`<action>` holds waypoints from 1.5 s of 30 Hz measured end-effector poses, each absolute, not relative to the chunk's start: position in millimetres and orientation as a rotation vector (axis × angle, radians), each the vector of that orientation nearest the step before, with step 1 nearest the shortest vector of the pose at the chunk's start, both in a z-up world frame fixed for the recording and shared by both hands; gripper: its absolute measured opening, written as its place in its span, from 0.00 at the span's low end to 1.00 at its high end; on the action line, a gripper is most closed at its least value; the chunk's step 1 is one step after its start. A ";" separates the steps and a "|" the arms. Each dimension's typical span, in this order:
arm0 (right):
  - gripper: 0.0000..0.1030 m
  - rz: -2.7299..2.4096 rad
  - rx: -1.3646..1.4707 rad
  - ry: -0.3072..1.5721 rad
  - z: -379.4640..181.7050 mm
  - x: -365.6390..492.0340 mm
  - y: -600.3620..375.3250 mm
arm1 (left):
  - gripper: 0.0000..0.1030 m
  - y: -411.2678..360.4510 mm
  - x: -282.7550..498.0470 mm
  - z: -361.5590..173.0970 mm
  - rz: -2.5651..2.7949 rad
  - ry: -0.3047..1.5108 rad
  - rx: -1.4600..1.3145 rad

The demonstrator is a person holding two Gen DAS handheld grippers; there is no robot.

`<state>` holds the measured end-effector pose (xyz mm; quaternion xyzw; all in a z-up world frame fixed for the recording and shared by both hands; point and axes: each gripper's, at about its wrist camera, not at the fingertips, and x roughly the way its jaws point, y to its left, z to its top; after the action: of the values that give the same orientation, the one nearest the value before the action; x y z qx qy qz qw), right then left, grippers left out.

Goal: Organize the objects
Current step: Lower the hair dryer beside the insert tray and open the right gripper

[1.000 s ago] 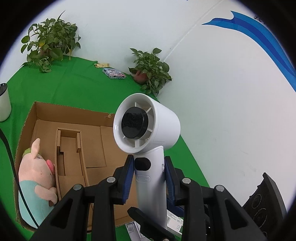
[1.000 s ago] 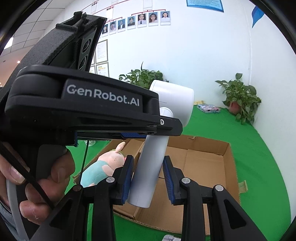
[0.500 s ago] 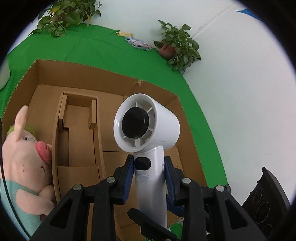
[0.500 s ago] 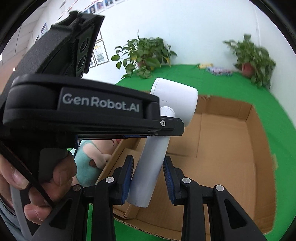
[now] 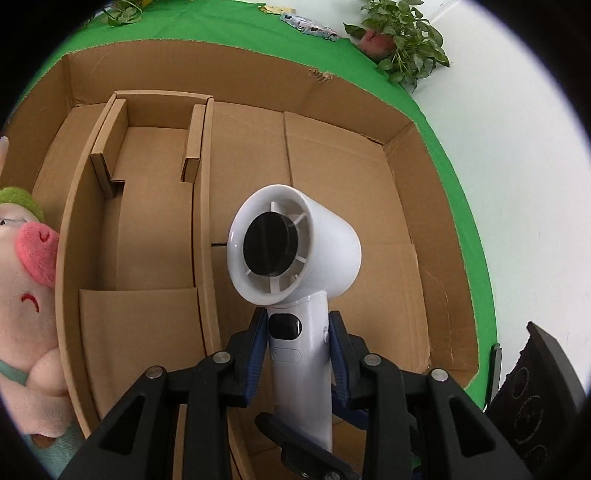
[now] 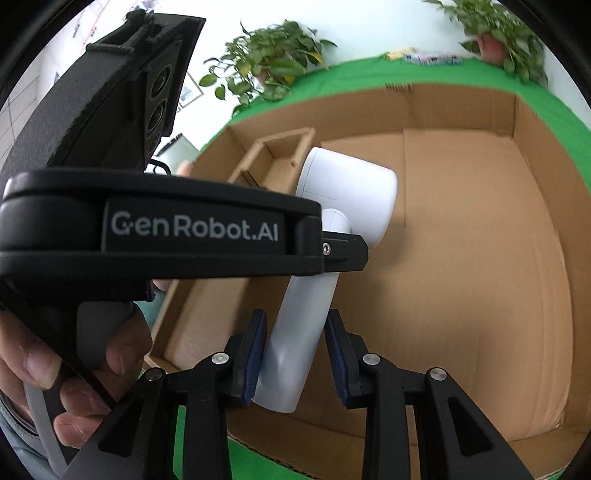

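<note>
White handheld fan (image 5: pixel 295 254) sits upright in the air over the large open compartment of the cardboard box (image 5: pixel 424 177), head up, handle down. Two grips on one handle. Left gripper (image 5: pixel 298 354): jaws narrowly parted, blue pads pressed on the handle just under the head, beside the dark button. Right gripper (image 6: pixel 295 354): jaws likewise narrow, clamped on the lower end of the handle, fan (image 6: pixel 332 236) leaning slightly across the pads. A hand (image 6: pixel 74 376) shows at the left gripper's grip in the right wrist view.

Around it: cardboard divider insert (image 5: pixel 155 192) on the box's left side, plush pig (image 5: pixel 26 295) pressed against the outside of that left wall. Box stands on a green worktop (image 5: pixel 465 192); potted plant (image 5: pixel 402 33) at the far corner.

Risks, as I judge them: two rigid grips on one smooth, rounded handle. Any mismatch in lowering could twist it out of the pads. Released upright, the top-heavy head would likely tip the fan over. Drifting left, the head may catch the divider.
</note>
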<state>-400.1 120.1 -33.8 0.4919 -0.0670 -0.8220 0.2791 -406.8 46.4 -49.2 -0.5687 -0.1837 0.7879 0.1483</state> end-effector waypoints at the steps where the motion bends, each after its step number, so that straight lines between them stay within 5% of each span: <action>1: 0.27 -2.211 1.323 -0.175 -35.5 -398.3 118.5 | 0.30 47.2 -406.2 -50.3 2.259 -0.531 -1.649; 13: 0.29 -2.209 1.415 -0.164 -58.4 -400.4 115.0 | 0.30 21.1 -376.1 -14.0 2.323 -0.532 -1.557; 17: 0.43 -2.212 1.378 -0.186 -46.2 -399.3 114.3 | 0.30 -2.6 -346.2 10.1 2.427 -0.481 -1.462; 21: 0.43 -2.241 1.380 -0.204 -41.3 -405.8 114.4 | 0.30 -12.6 -329.7 7.6 2.500 -0.377 -1.489; 27: 0.26 -2.212 1.471 -0.131 -59.0 -415.8 121.4 | 0.30 -36.9 -297.2 -19.1 2.453 -0.402 -1.550; 45: 0.27 -2.288 1.576 -0.225 -78.0 -411.0 102.4 | 0.30 -33.7 -288.7 -16.1 2.474 -0.361 -1.511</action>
<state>-411.0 102.4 -78.0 0.5565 -0.0794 -0.8080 0.1762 -288.7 -33.7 -16.1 -0.5140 -0.1229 0.8418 0.1099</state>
